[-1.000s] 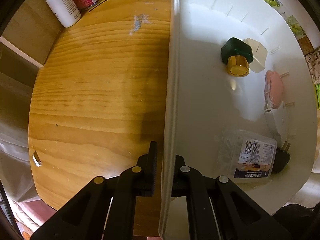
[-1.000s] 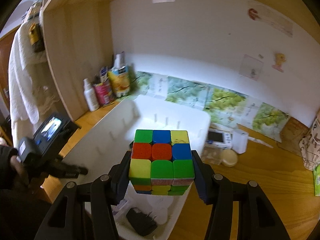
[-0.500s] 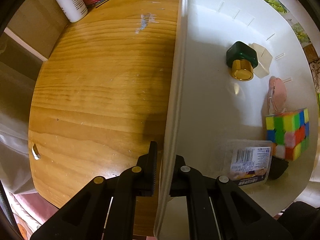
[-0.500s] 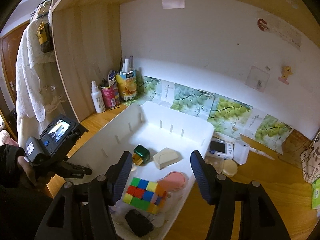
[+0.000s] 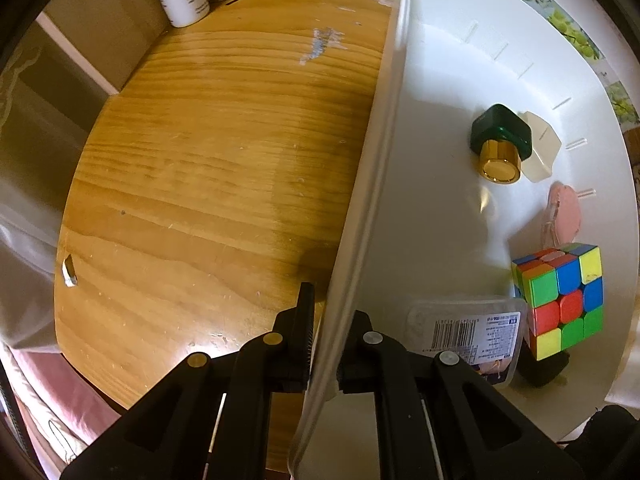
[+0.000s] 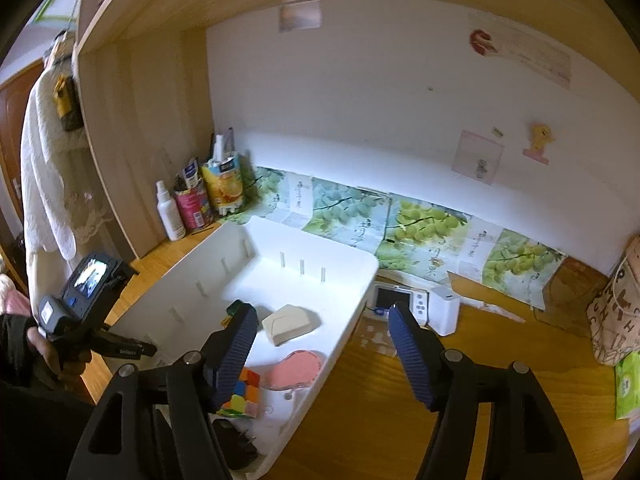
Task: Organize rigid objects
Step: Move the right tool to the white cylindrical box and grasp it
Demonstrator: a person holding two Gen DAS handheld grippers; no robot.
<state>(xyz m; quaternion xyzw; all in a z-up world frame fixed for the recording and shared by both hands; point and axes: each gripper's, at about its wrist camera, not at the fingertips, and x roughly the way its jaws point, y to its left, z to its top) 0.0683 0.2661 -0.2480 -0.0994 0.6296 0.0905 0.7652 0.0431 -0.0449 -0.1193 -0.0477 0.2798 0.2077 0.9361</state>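
A white bin (image 5: 372, 160) (image 6: 352, 292) stands on the wooden desk (image 5: 200, 160). My left gripper (image 5: 330, 308) points down and is shut on the bin's left wall. A multicoloured puzzle cube (image 5: 560, 304) (image 6: 246, 394) lies inside at the near right. With it are a green bottle with a gold cap (image 5: 500, 140), a cream block (image 6: 290, 322), a pink piece (image 6: 296, 366), a clear labelled box (image 5: 468, 328) and a black plug (image 5: 544, 364). My right gripper (image 6: 320, 310) hovers above the bin's right edge. Its jaws are opening and nothing is between them.
A white bottle (image 6: 170, 216), a red can (image 6: 192, 208) and a juice carton (image 6: 224, 184) stand at the back left by a wooden side panel. Right of the bin are a small white device (image 6: 400, 300), a white box (image 6: 444, 310), a patterned bag (image 6: 616, 312) and a green packet (image 6: 628, 388).
The right gripper let go of the cube, which now lies in the bin. Its jaws spread wider and it drew back and up. The left gripper kept its hold on the wall.
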